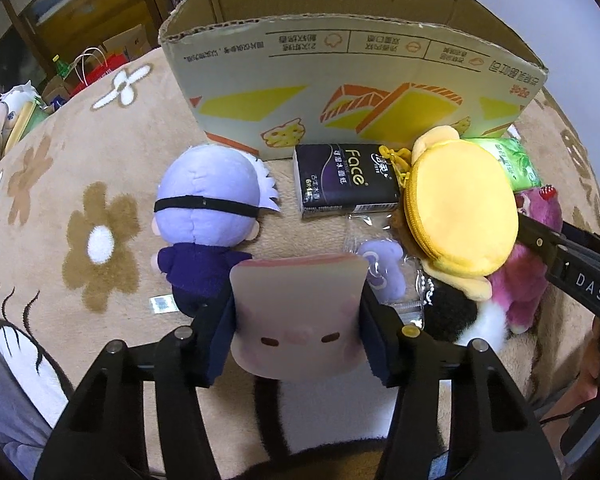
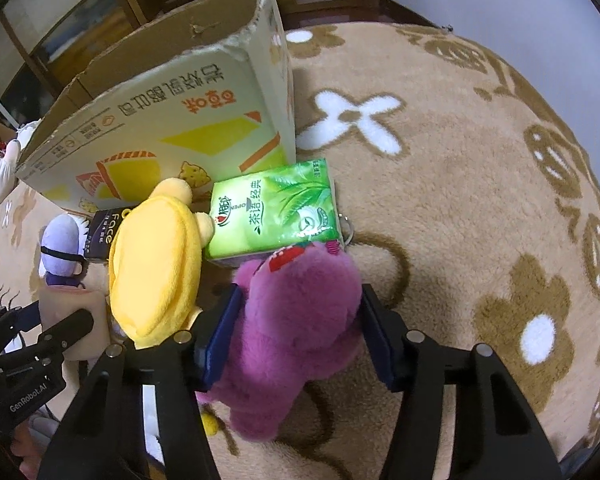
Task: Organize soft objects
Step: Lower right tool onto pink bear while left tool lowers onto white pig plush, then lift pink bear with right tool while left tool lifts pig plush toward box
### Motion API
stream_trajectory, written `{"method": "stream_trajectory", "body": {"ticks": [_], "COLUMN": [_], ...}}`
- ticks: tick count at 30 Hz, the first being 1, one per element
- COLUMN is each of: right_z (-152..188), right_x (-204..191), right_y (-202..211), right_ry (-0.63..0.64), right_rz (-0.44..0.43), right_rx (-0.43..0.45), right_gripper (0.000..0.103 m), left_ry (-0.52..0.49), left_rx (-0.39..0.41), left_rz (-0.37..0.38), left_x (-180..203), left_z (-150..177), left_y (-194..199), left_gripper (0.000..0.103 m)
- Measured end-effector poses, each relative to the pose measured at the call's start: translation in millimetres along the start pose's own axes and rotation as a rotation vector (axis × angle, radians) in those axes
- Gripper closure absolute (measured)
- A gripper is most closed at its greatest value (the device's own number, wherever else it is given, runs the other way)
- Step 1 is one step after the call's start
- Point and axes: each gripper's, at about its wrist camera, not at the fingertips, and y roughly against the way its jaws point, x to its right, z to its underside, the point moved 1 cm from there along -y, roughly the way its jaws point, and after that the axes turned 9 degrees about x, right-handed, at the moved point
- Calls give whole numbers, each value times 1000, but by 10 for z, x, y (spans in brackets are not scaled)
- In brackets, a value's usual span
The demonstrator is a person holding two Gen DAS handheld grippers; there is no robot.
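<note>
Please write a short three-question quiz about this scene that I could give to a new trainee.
1. True or false: the left gripper holds the pink toast plush between its fingers.
2. Which toy sits between the fingers of the right gripper? A) the yellow plush pouch B) the magenta bear plush C) the lavender-haired doll
3. Fill in: the green tissue pack lies against the ____ box.

Key
1. True.
2. B. Whether the fingers are pressing it cannot be told.
3. Cardboard: the pack lies at the foot of the cardboard box, beside the black tissue pack.
</note>
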Motion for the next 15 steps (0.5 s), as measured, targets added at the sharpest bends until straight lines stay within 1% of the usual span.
{"method": "stream_trajectory", "body": {"ticks": [8,15], "right_z": [4,-69], "right_x": [-35,-29], "right_y": [268,506], "right_ry": [29,41], "right_rz": [25,26], "right_rx": [102,204], "right_gripper": [45,46], "left_ry": [4,20], "left_rx": [42,132], "left_rz": [-5,-7], "left_x": [39,28], "left_z": [64,46], "left_y": [206,453], "left_gripper": [51,51]}}
